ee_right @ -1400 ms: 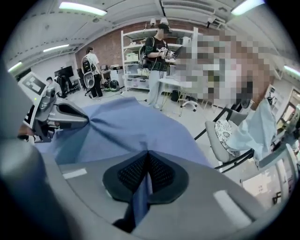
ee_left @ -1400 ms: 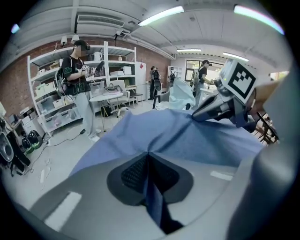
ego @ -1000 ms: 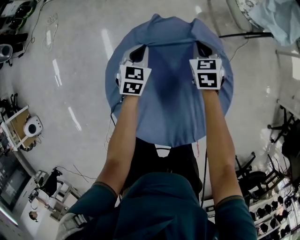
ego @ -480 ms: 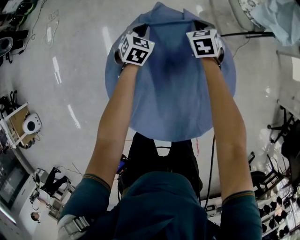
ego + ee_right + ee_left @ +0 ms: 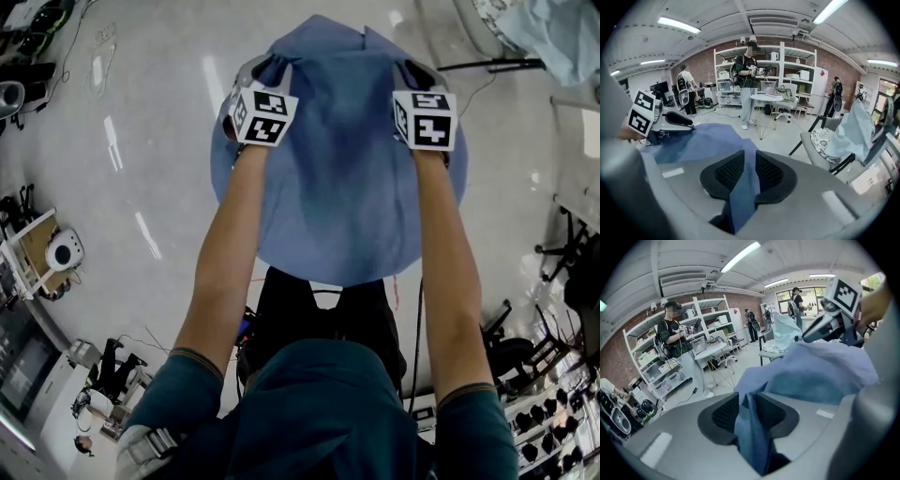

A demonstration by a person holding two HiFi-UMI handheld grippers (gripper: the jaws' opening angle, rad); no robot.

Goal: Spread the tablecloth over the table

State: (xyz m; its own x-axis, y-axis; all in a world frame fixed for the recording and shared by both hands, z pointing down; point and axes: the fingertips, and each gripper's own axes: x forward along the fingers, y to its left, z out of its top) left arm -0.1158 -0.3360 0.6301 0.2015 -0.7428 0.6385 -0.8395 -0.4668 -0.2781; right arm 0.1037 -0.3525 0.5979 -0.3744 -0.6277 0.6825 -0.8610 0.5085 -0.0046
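Observation:
The blue tablecloth [image 5: 342, 178] lies over a round table, and its far edge is bunched between my two grippers. At the far left rim my left gripper [image 5: 270, 69] has a fold of the cloth [image 5: 754, 437] hanging between its black pads [image 5: 724, 413]. Its jaws have just been opening and a gap shows beside the fold. My right gripper [image 5: 413, 74] is at the far right rim. It likewise has a cloth fold [image 5: 740, 192] between pads [image 5: 769, 172] that have just been opening. Each gripper shows in the other's view: the right gripper [image 5: 825, 326] and the left gripper [image 5: 670, 119].
A chair draped with pale blue fabric [image 5: 553, 37] stands at the far right, also in the right gripper view [image 5: 855, 124]. A person [image 5: 750, 79] stands by a small white table [image 5: 766, 98] and shelves. Cables and gear [image 5: 28, 37] lie on the floor at the left.
Both arms reached farther over the table, carrying the cloth's far edge toward the far rim, then drew back a little. The cloth now sags loosely between the grippers.

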